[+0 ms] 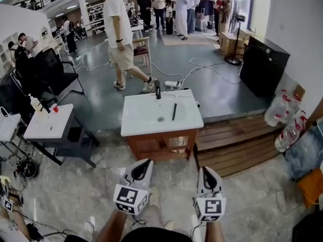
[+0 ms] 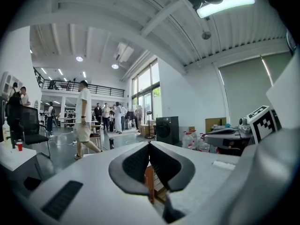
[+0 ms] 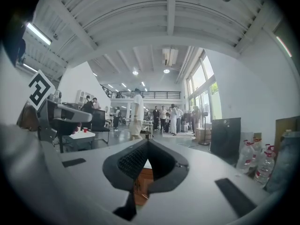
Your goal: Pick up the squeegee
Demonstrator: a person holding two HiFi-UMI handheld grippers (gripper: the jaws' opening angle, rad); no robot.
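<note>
1. Head view, centre of frame: a white washbasin top (image 1: 141, 129) sat on a wooden cabinet (image 1: 161, 144). The squeegee (image 1: 174, 111) lay on that top just right of the drain (image 1: 160, 119). It showed as a slim dark bar running roughly up and down the frame. A black tap (image 1: 157, 89) stood at the upper rim, near the bar's top end but apart from it.
2. The left gripper (image 1: 145, 164) and the right gripper (image 1: 205, 171) were side by side at the lower edge of the frame. Both pointed toward the basin and were well short of it.
3. Left gripper view: the jaws were pressed together at the tips with nothing between them. Right gripper view: the same, tips meeting and empty. In each, only cabinet wood showed below the tips.
4. Step in hand, as I judged it: the approach. Nothing had been grasped yet.
5. To do it well, the right gripper looked better placed, being on the bar's side. Its jaws would need spreading before arrival. It should come over the near rim from above and straddle the bar across its narrow width, not along its length.
6. The bar lay flat on a smooth surface, so the tips should touch down on either side of it. Closing too high would probably skid off.
7. I could not tell handle from blade at this range.
8. Watch the tap when lifting.
</note>
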